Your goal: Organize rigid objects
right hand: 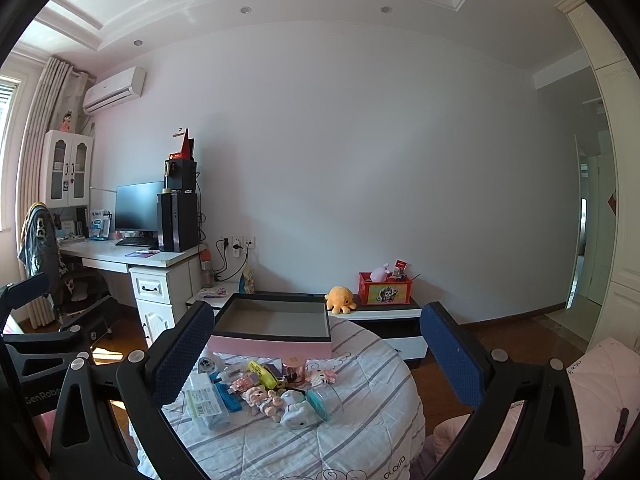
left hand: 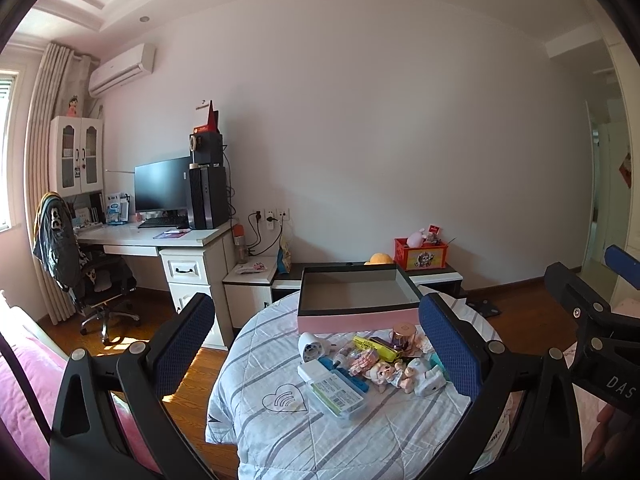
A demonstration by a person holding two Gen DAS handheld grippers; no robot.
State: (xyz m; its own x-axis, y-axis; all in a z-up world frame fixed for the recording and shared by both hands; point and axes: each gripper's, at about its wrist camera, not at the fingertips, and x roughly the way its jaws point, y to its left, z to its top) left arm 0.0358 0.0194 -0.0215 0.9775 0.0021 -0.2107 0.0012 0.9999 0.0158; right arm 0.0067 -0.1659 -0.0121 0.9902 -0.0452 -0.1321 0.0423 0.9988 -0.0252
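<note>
A pink box with a dark rim (left hand: 356, 318) (right hand: 272, 346) stands open and empty at the far side of a round table covered with a striped quilt (left hand: 280, 440) (right hand: 360, 440). A pile of small items lies in front of it: a yellow highlighter (left hand: 378, 346) (right hand: 262, 372), small dolls (left hand: 390, 374) (right hand: 262, 398), a clear labelled case (left hand: 338, 394) (right hand: 206, 398) and a white round gadget (left hand: 312, 346). My left gripper (left hand: 316, 344) is open and empty above the pile. My right gripper (right hand: 318, 352) is open and empty above the table.
A white desk (left hand: 160, 236) with monitor and computer tower stands at the left with an office chair (left hand: 92, 280). A low cabinet behind the table carries a red toy box (left hand: 420, 254) and an orange plush (right hand: 340, 298). Pink bedding (left hand: 24, 392) lies at the left.
</note>
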